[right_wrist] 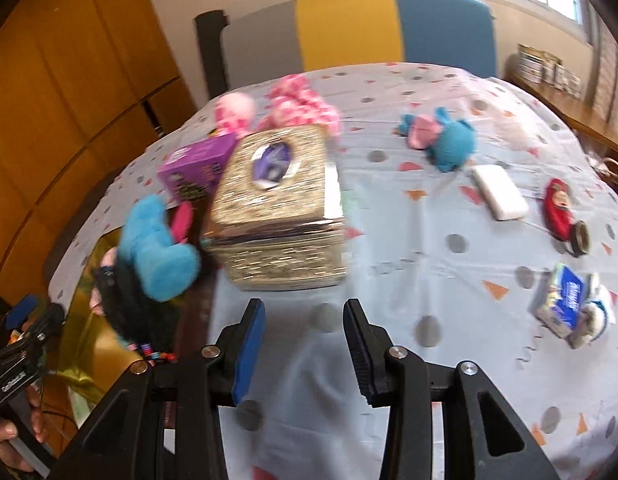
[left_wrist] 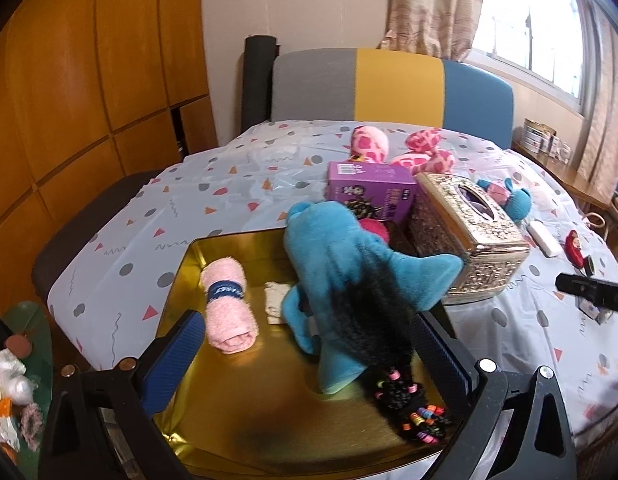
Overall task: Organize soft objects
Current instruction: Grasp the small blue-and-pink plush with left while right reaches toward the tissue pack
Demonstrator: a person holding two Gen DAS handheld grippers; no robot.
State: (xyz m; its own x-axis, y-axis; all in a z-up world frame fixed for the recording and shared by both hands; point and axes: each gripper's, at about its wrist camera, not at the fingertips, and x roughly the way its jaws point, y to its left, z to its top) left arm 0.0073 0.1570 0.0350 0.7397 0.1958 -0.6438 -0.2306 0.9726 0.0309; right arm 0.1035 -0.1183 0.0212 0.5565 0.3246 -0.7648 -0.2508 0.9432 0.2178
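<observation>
A blue plush toy (left_wrist: 341, 248) with black hair and coloured beads lies in the gold tray (left_wrist: 237, 248), beside a rolled pink towel (left_wrist: 229, 304). My left gripper (left_wrist: 305, 320) stands open around the toy's lower part; its left pad is clear of the toy. In the right wrist view the same toy (right_wrist: 157, 248) is at the left. My right gripper (right_wrist: 303, 308) hangs open over bare tablecloth with nothing between its fingers. Pink spotted plush toys (right_wrist: 297, 100) and a small blue and pink plush (right_wrist: 441, 140) lie further back on the table.
An ornate gold tissue box (right_wrist: 277, 208) and a purple carton (right_wrist: 197, 168) stand beside the tray. A white bar (right_wrist: 499, 192), a red item (right_wrist: 557, 208) and a blue tissue pack (right_wrist: 565, 300) lie at the right. A striped chair (left_wrist: 389, 84) stands behind the table.
</observation>
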